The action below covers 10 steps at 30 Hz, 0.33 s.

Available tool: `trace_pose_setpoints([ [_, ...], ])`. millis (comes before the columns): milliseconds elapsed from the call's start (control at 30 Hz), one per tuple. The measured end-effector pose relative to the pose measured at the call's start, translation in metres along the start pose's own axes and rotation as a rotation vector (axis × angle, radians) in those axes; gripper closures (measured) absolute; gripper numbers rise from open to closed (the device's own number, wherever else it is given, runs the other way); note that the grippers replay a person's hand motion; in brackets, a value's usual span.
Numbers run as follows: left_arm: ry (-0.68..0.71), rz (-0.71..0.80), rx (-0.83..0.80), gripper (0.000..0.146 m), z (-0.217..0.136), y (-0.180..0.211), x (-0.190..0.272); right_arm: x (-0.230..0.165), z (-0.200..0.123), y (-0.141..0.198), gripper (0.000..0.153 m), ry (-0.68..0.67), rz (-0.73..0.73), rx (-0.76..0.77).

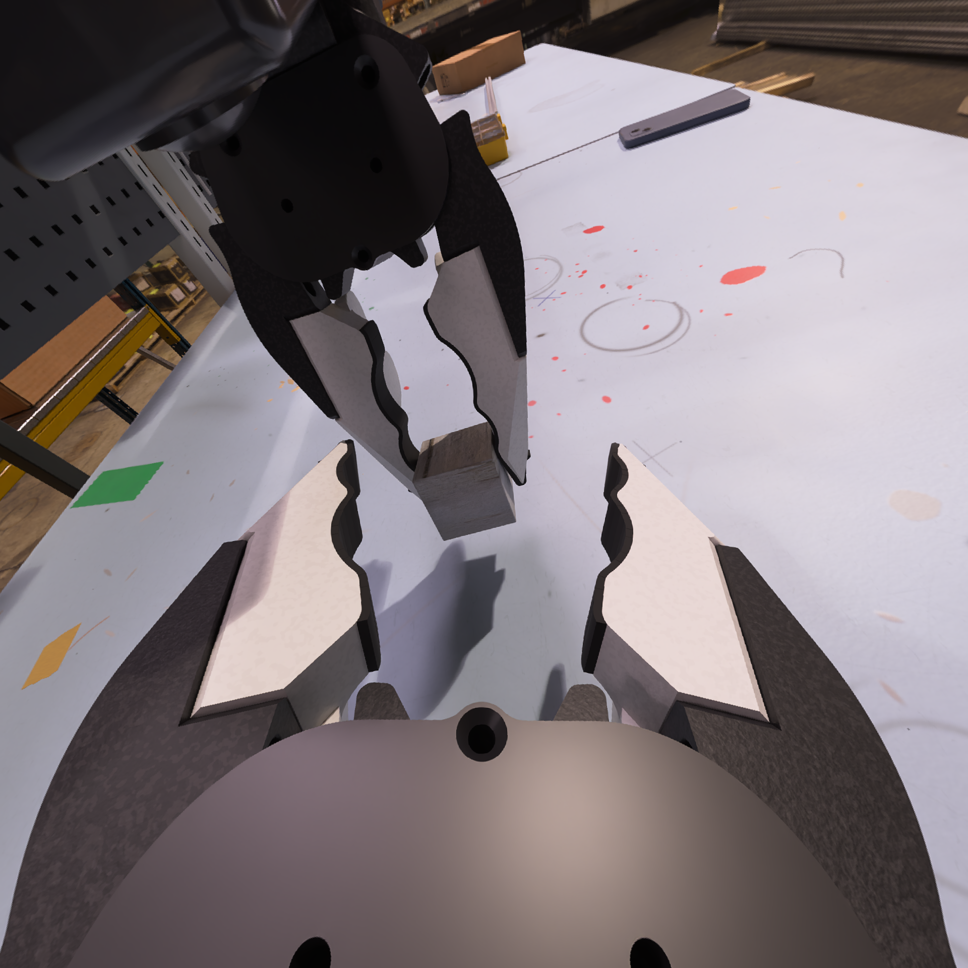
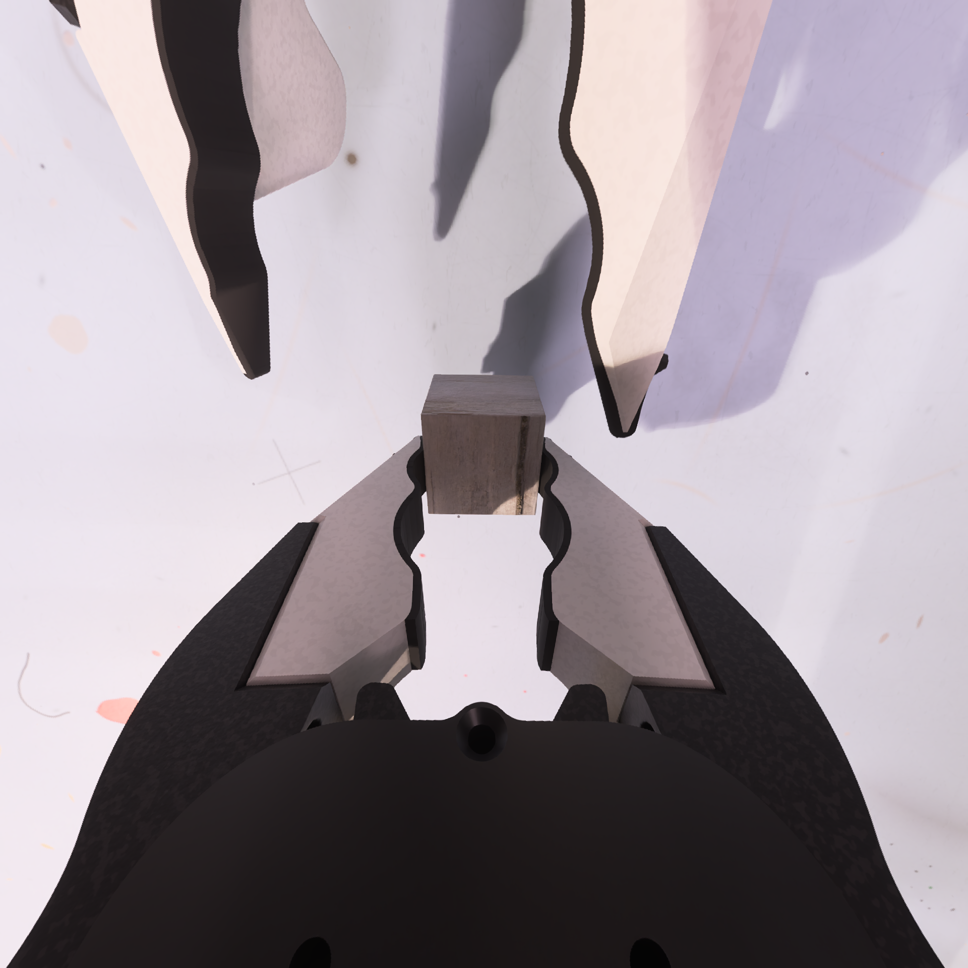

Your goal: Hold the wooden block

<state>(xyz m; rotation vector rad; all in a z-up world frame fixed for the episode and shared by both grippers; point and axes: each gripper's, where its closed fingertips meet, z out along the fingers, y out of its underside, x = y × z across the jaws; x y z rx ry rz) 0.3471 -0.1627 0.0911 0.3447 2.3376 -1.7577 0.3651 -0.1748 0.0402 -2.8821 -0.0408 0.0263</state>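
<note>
Left wrist view: the left gripper [image 1: 482, 450] sits low over a pale, paint-spattered table [image 1: 733, 419], its two fingers spread wide with nothing between them. Just ahead, the dark right gripper [image 1: 461, 461] points down and pinches the wooden block [image 1: 466, 487] at its fingertips; the block hangs above the table, casting a shadow below. Bare tabletop lies open to the right. The table's left edge runs close by, with a metal rack [image 1: 105, 335] beyond it. Far off lie a phone [image 1: 683, 118], a cardboard box [image 1: 479, 63] and a small yellow container [image 1: 492, 133] whose contents I cannot make out.

Right wrist view: the right gripper [image 2: 482, 445] clamps the wooden block [image 2: 482, 461] between its fingertips. The left gripper's [image 2: 440, 398] parted fingers flank it from beyond, not touching.
</note>
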Motion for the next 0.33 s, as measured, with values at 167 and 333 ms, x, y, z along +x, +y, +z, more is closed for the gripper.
trace_pose_setpoints([
  [167,-0.004,-0.025,0.041,0.051,-0.004,-0.0056,-0.0023,0.0005,-0.0006,-0.0002,0.112,0.002,0.001,0.003],
  [333,-0.021,-0.021,0.044,0.051,-0.0039,-0.0084,-0.0043,-0.0005,0.0003,-0.0002,0.112,-0.004,0.001,0.002],
])
